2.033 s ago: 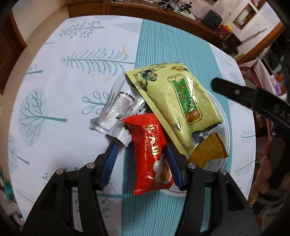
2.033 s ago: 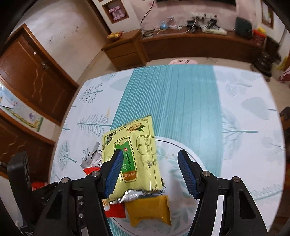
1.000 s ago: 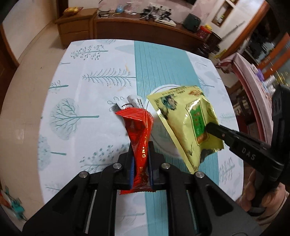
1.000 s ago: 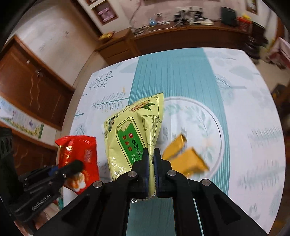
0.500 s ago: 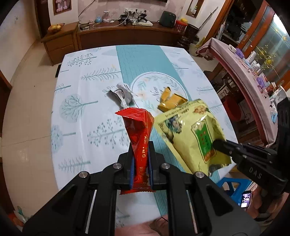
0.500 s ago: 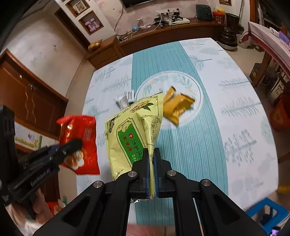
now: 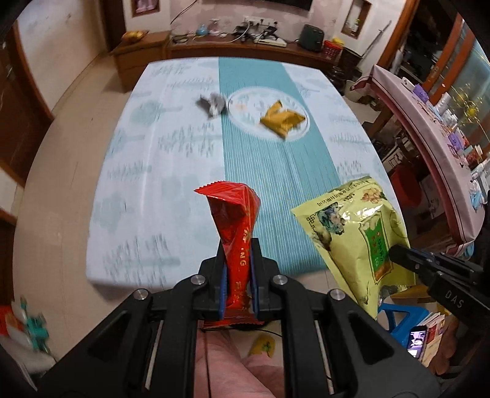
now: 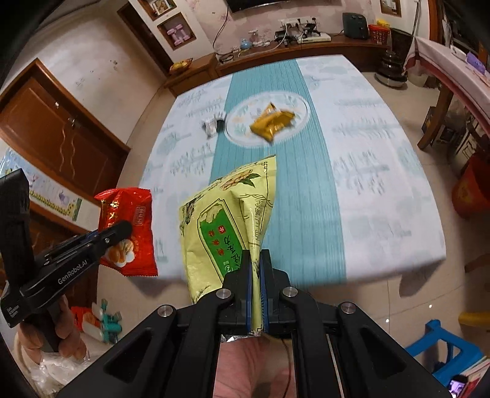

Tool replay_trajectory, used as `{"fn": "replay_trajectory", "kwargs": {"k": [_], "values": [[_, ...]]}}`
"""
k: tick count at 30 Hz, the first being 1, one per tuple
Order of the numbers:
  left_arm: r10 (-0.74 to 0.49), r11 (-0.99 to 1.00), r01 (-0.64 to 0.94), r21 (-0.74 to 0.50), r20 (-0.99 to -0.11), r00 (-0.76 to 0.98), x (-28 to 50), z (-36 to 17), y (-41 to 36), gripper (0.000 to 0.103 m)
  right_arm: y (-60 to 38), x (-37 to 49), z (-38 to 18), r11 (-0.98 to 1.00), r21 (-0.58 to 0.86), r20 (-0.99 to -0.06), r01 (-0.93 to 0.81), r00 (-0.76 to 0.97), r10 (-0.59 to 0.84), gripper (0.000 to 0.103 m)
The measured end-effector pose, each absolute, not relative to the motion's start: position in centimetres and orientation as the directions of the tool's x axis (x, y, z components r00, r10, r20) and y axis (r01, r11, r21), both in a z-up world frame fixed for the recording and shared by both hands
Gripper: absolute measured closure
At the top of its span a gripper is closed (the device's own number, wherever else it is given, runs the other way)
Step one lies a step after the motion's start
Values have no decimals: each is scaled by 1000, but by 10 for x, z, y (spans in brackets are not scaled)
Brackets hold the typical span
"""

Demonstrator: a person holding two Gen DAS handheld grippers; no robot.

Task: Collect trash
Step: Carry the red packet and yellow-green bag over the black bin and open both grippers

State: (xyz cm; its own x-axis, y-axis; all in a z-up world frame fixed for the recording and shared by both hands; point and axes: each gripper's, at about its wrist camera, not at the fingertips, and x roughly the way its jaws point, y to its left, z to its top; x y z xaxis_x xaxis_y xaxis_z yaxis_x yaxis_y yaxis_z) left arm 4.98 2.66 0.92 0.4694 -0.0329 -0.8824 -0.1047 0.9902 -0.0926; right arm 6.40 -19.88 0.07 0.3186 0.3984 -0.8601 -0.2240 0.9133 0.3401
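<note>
Left wrist view: left gripper clamps the red wrapper, long axis along the fingers, above the table near edge. Right gripper pinches the yellow bag, upright, beside it. Orange packet lies mid-table, floor open around.

Around me, the room beyond the table

A blue stool stood on the tiled floor beside me; a wooden sideboard carried cables and a dark appliance.

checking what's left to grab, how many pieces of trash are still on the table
2: an orange-yellow wrapper on the printed circle in the tablecloth, and a crumpled white-grey wrapper just left of it. Both are motion-blurred; smaller bits might go unseen.
</note>
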Motion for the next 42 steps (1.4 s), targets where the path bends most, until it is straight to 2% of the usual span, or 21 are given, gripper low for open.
{"fn": "replay_trajectory", "kwargs": {"k": [6,12,19,24,32,37,38,40,41,42], "values": [[-37,990,-110,-92,-903,428,-5,-12,3,94,-222,11,-28,913,334,-883,-234,260,390,98],[-32,996,-64,-59,-929,368,-34,-60,-17,94,-234,-24,-84,924,323,-915,-203,182,360,98],[-30,999,-10,-34,-962,271,-46,-152,-27,94,-227,-54,-168,954,246,-958,-169,109,266,98],[-33,999,14,-30,-968,248,-44,-222,-31,94,-222,-62,-251,970,207,-976,-125,47,214,98],[-15,999,41,-6,-974,227,-32,-328,-39,94,-206,-56,-372,980,150,-989,-128,-8,150,98],[-15,1000,24,-10,-981,193,-23,-385,-33,93,-187,-39,-429,977,153,-988,-152,-34,149,98],[-15,1000,19,-12,-982,186,-19,-392,-32,87,-186,-36,-435,977,151,-988,-153,-38,147,95],[-18,1000,13,-16,-983,182,-14,-405,-28,66,-182,-31,-450,976,144,-989,-160,-48,138,86],[-9,1000,10,-7,-982,188,-12,-410,-27,42,-176,-28,-454,976,142,-990,-168,-46,136,82],[5,1000,7,6,-981,194,-7,-413,-27,27,-174,-24,-458,974,143,-989,-177,-44,138,81]]}}
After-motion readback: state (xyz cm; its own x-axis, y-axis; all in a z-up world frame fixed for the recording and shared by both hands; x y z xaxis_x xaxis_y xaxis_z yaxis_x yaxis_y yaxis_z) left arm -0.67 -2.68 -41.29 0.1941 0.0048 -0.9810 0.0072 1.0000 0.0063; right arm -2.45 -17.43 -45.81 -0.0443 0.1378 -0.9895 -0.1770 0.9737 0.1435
